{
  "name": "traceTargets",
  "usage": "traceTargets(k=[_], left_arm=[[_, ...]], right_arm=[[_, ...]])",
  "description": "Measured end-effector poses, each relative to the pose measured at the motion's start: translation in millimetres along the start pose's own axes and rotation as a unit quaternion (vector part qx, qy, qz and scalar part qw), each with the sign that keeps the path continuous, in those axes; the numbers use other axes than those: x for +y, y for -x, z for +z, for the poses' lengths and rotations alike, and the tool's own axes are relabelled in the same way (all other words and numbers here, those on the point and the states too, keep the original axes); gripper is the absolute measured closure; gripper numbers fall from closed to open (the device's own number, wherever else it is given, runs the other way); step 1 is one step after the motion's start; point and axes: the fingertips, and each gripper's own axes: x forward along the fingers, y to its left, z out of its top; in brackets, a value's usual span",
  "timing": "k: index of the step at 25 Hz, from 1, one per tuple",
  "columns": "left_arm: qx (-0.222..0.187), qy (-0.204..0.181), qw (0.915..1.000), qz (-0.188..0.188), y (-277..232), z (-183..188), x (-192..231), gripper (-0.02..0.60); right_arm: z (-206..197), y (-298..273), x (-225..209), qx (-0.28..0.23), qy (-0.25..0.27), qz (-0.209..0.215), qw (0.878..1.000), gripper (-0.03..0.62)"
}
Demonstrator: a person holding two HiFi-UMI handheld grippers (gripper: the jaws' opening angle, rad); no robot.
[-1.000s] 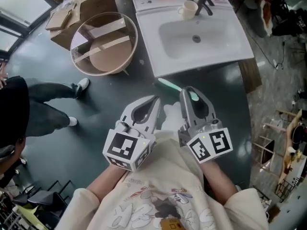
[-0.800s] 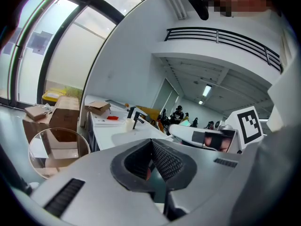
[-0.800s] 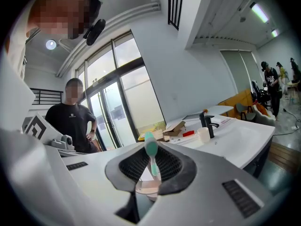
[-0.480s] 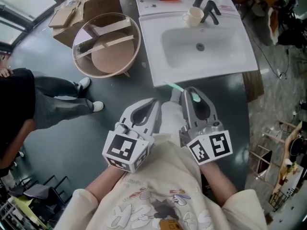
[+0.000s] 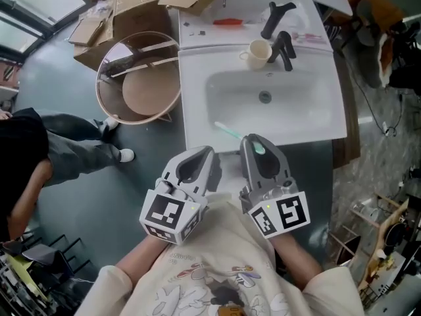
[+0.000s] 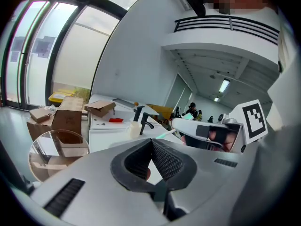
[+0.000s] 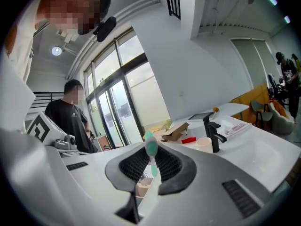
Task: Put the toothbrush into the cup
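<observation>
My right gripper [image 5: 254, 141] is shut on a pale green toothbrush [image 5: 230, 132]. The brush juts out to the left, over the front rim of the white sink [image 5: 197, 120]. In the right gripper view the toothbrush [image 7: 151, 155] stands up between the pads. A cream cup [image 5: 258, 53] stands upright on the counter behind the basin, beside the black faucet [image 5: 283, 45], well ahead of both grippers. The same cup [image 7: 204, 144] shows to the right in the right gripper view. My left gripper [image 5: 205, 154] hangs beside the right one, short of the sink, shut and with nothing in it.
A round tub [image 5: 139, 71] with wooden pieces stands on the floor left of the sink, with cardboard boxes [image 5: 138, 5] behind it. A small red item [image 5: 227, 22] lies on the counter. A person in black [image 5: 26, 157] stands at the left.
Both grippers have come forward together toward the sink. The toothbrush, earlier over the dark floor, now reaches over the sink's front rim. The grip is unchanged.
</observation>
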Motion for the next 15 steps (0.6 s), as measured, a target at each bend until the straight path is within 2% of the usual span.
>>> traceTargets(k=[8,15], left_arm=[[-0.006,0.012,0.9986,0.051,-75.4,32.2,-10.8,0.568],[-0.022,0.033,0.9938,0.104,-103.1,43.0,-12.1,0.568]], right_arm=[[20.2,-25.2,-69.5,0.027,-0.004,0.043,0.999,0.543],[28.0,-40.7,-104.2,0.040,-0.001,0.082,0.996,0.543]])
